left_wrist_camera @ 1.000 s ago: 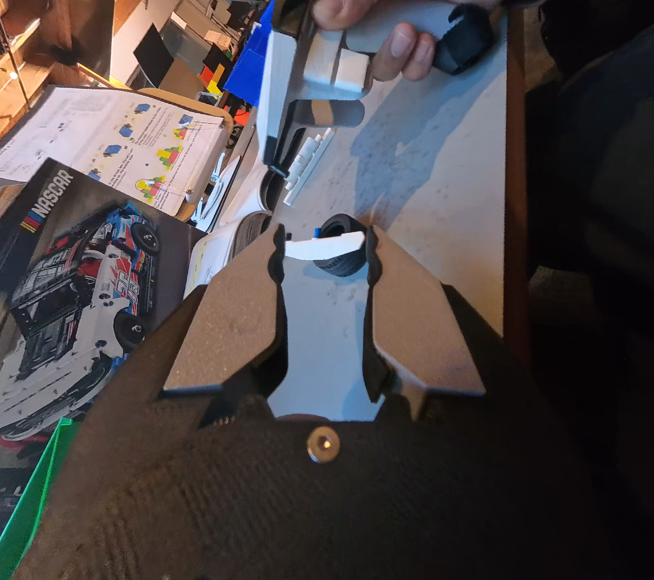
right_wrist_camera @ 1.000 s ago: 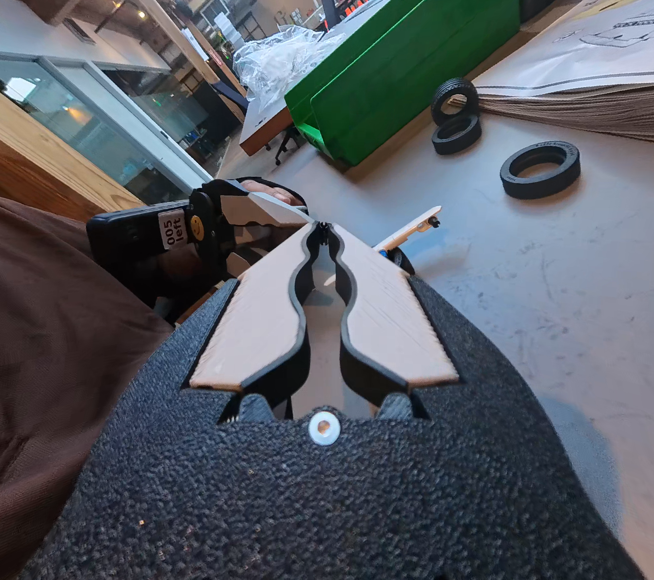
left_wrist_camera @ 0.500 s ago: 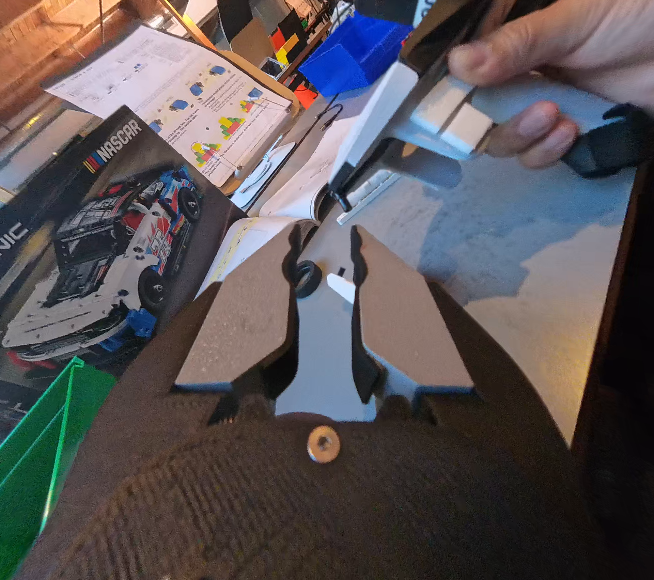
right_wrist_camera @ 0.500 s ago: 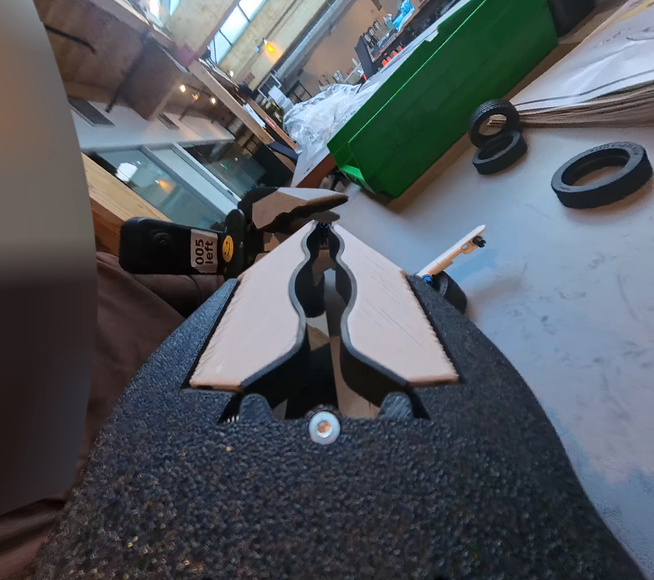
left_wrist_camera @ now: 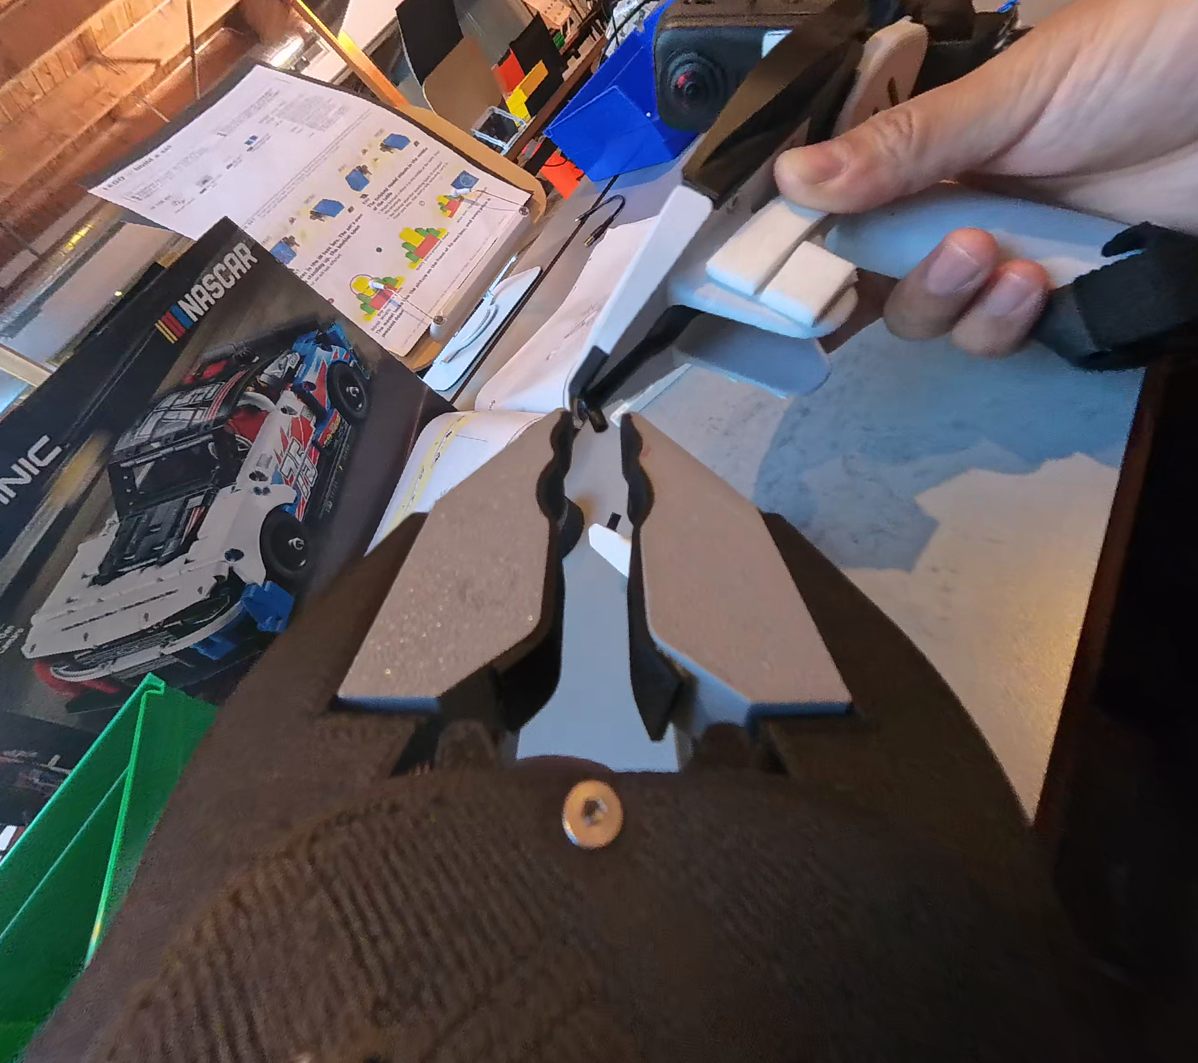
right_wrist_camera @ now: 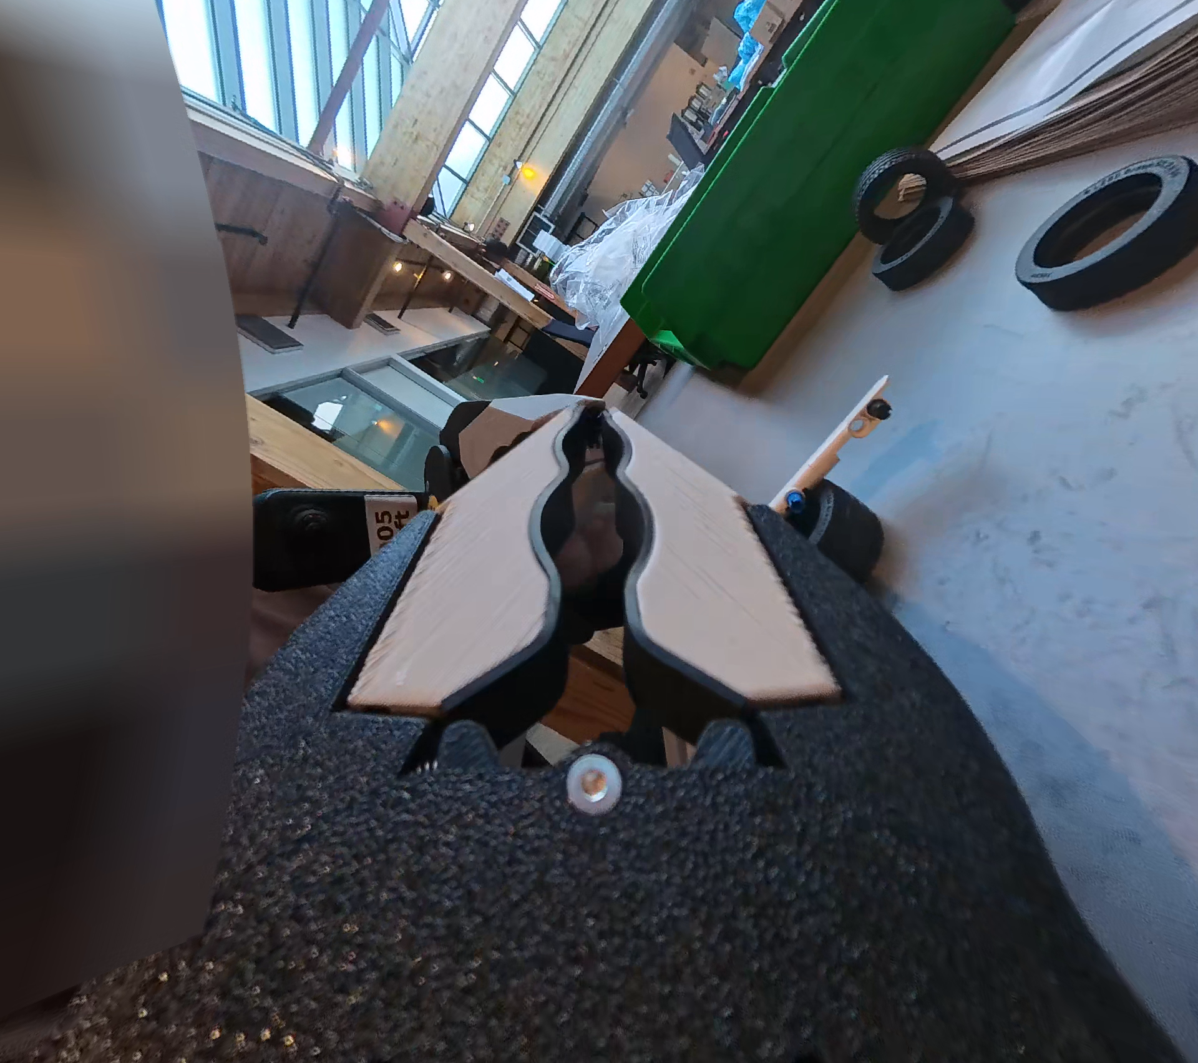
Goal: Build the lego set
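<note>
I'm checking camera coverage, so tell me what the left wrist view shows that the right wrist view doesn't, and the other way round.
Only the left wrist view shows the race car set box, the instruction sheet on its stand, the blue bin and the hand holding the right gripper.

Only the right wrist view shows three loose black tyres beside the open booklet, crumpled clear plastic bags and tall windows.

Both show the grey table, the green bin and the white beam on a small wheel.
</note>
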A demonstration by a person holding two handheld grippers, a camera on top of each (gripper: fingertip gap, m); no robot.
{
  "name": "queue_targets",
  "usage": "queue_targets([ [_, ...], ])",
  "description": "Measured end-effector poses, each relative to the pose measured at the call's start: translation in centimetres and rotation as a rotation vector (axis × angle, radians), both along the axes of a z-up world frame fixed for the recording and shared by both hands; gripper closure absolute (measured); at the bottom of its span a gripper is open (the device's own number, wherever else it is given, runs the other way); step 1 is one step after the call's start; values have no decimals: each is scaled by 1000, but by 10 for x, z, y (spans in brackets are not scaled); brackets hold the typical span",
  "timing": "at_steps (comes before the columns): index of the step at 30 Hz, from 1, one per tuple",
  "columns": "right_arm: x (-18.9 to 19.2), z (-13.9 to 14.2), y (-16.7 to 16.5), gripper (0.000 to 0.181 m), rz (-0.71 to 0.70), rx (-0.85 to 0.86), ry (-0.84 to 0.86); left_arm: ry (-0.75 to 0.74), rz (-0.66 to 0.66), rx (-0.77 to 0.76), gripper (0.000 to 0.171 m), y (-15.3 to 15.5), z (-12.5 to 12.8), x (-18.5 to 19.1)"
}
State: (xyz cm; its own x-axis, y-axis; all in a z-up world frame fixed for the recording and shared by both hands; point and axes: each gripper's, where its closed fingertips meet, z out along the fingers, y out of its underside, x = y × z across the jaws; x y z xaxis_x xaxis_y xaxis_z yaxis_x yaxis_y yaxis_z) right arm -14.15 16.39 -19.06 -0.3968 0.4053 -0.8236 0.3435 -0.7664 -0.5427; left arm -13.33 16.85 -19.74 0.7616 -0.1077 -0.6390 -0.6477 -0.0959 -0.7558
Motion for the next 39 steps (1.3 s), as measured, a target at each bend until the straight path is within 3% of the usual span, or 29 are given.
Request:
queue_targets([
  [9, 0, -3, -7, 177, 24, 57, -3, 28, -26, -40, 169, -4, -4, -4],
  [13, 8, -10, -14, 177, 130, 321, 8, 85, -159, -113, 170, -11, -9, 4],
  [16, 17, -14, -21, 177, 176, 612, 43, 183, -244, -90, 170, -18, -10, 12],
  [19, 23, -14, -26, 177, 192, 770, 71, 226, -290, -65, 170, -22, -10, 19],
  [25, 23, -11, -31, 177, 206, 698, 58, 259, -269, -11, 169, -23, -8, 20],
  [29, 20, -19, -26, 177, 181, 725, 14, 182, -256, -91, 167, -21, -18, 15],
  [32, 19, -36, -20, 177, 158, 767, -58, 15, -240, -250, 126, -25, -34, 4],
  [34, 20, -49, -21, 177, 160, 782, -104, -18, -219, -315, 117, -32, -48, 0],
  [39, 16, -64, -25, 177, 146, 855, -185, 281, -72, -318, 134, -30, -81, -7],
])
